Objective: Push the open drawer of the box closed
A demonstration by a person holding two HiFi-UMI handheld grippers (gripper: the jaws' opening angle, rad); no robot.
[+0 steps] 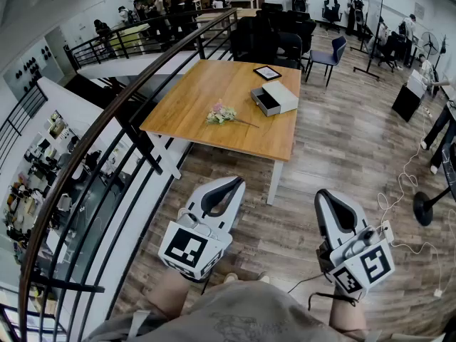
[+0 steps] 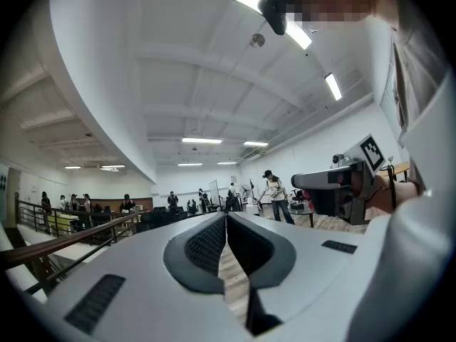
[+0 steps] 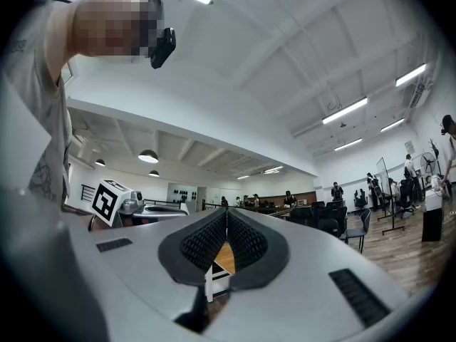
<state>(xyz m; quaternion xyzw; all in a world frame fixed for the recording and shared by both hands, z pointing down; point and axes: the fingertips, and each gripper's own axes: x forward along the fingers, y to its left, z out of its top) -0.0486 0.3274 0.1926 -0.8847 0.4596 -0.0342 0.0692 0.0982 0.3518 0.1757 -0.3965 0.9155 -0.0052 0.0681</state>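
Far ahead on the wooden table (image 1: 206,91) lies a white box (image 1: 279,95), its dark-lined drawer (image 1: 264,103) pulled out toward the table's near left. Both grippers hang low over the floor, well short of the table. My left gripper (image 1: 238,182) is shut with nothing in it, its tips meeting in the left gripper view (image 2: 226,216). My right gripper (image 1: 322,193) is also shut and empty, its tips together in the right gripper view (image 3: 226,212). A strip of the table (image 3: 222,257) shows through the gap below the tips. The box is not seen in either gripper view.
A bunch of flowers (image 1: 221,113) and a black framed tablet (image 1: 267,72) share the table. A black railing (image 1: 114,130) runs along the left over a drop. Dark chairs (image 1: 285,38) stand behind the table. Cables (image 1: 406,184) and a fan base (image 1: 426,206) lie at the right.
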